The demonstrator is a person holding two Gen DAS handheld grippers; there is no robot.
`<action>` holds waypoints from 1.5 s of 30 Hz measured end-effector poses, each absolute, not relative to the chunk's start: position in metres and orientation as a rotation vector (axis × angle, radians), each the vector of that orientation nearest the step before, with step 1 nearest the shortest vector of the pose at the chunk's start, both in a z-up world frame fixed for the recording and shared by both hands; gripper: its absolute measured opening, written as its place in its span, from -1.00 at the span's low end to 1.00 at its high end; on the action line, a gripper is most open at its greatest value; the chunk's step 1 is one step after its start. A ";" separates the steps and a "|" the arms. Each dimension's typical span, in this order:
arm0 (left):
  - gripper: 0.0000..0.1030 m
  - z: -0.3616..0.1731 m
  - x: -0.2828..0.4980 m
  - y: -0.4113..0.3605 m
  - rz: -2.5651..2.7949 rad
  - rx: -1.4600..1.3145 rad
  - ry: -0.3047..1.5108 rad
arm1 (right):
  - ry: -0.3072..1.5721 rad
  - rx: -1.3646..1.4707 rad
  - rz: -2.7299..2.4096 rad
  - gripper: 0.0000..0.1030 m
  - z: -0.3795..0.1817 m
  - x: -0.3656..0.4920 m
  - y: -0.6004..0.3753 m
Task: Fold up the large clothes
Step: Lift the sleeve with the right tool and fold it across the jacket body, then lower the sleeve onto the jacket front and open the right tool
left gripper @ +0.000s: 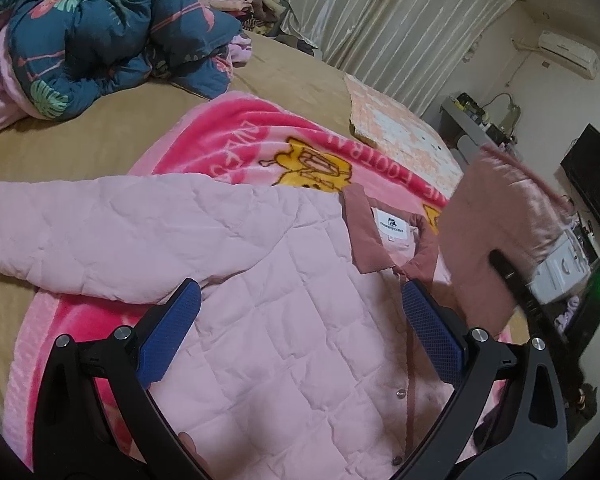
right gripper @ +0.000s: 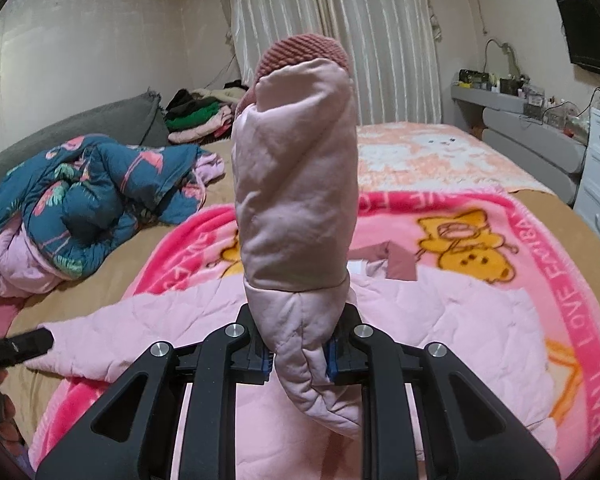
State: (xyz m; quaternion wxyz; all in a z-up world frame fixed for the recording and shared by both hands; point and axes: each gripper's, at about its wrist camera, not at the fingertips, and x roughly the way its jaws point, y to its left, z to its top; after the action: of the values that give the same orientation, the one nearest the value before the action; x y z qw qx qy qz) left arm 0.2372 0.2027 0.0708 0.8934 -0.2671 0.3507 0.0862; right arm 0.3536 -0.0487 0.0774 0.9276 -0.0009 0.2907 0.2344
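A pink jacket sleeve (right gripper: 296,184) is being clamped upright by the right gripper (right gripper: 298,354) fingers; the left gripper (left gripper: 300,312) fingers (spread apart) are being held over the jacket (left gripper: 260,300).

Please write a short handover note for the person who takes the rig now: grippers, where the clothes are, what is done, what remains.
Right gripper: shut on the pink jacket's sleeve, lifted, cuff up.
Left gripper: open, above the jacket body, holding nothing.
Pink jacket: flat on the pink blanket, other sleeve spread out sideways.
Done: jacket spread.
Left: probably lay both sleeves across the body, then fold it.
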 end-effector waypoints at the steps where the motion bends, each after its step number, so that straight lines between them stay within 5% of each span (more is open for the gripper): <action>1: 0.83 0.070 0.237 0.203 0.174 -0.561 0.721 | 0.600 -0.012 0.484 -0.64 0.074 0.353 -0.046; 16: 0.84 0.052 0.245 0.205 0.154 -0.653 0.731 | 0.733 -0.139 0.570 -0.33 0.004 0.337 0.003; 21: 0.83 0.042 0.248 0.207 0.169 -0.677 0.757 | 0.793 -0.118 0.658 0.37 -0.008 0.323 0.012; 26: 0.83 0.035 0.246 0.204 0.179 -0.688 0.772 | 0.808 -0.114 0.697 0.44 -0.004 0.308 0.003; 29: 0.83 0.031 0.246 0.200 0.175 -0.697 0.785 | 0.783 -0.067 0.686 0.74 0.006 0.303 -0.019; 45: 0.83 -0.014 0.269 0.162 0.110 -0.764 0.904 | 0.721 -0.088 0.406 0.75 0.022 0.300 -0.138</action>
State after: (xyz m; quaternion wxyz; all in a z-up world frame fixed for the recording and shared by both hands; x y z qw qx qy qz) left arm 0.2690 0.1622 -0.0137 0.8285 -0.3597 0.4260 0.0517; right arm 0.3002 -0.1378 0.0222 0.9146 -0.0428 0.3504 0.1973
